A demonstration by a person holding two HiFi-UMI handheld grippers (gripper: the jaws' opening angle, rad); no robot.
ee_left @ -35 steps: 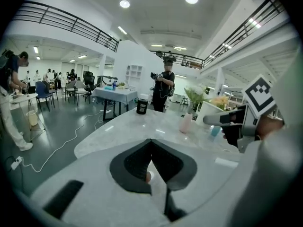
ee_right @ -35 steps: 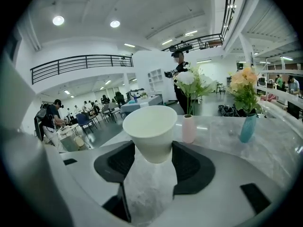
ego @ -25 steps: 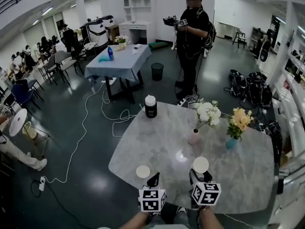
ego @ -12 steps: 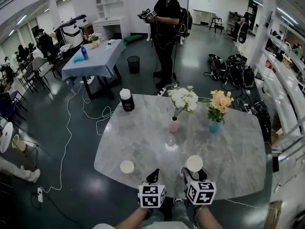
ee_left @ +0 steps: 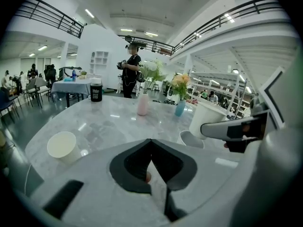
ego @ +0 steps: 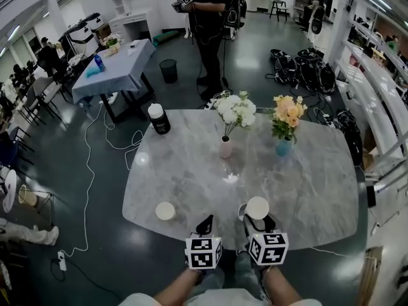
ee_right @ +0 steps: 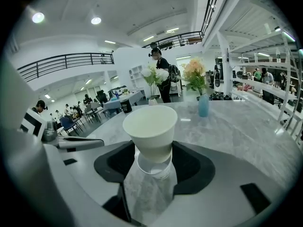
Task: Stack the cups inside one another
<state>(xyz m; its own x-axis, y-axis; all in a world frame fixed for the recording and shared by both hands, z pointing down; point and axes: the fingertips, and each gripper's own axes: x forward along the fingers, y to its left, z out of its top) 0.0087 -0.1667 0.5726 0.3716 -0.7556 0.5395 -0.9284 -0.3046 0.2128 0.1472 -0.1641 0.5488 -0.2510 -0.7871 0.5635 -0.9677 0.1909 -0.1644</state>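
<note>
At the grey marble table with rounded corners [ego: 191, 171], a person works two hand-held grippers along the near edge, while another person in black [ego: 209, 18] stands beyond the far side. The right gripper [ego: 258, 220] has its jaws clamped on a white paper cup [ego: 257, 206]. The cup is upright, its base at the mouth of a second white cup [ee_right: 154, 170] standing on the table just below, seemingly lined up to be dropped inside. The left gripper [ego: 205, 224], jaws together on nothing, waits just to the left. It looks spare until the third, cream paper cup [ego: 165, 210], alone at the near left of the table, is wanted. Compared with a second ago, the head camera has tipped down. The whole tabletop now shows, and the standing person has slid to the top of the view. Grippers and cups are arranged much as before.
</note>
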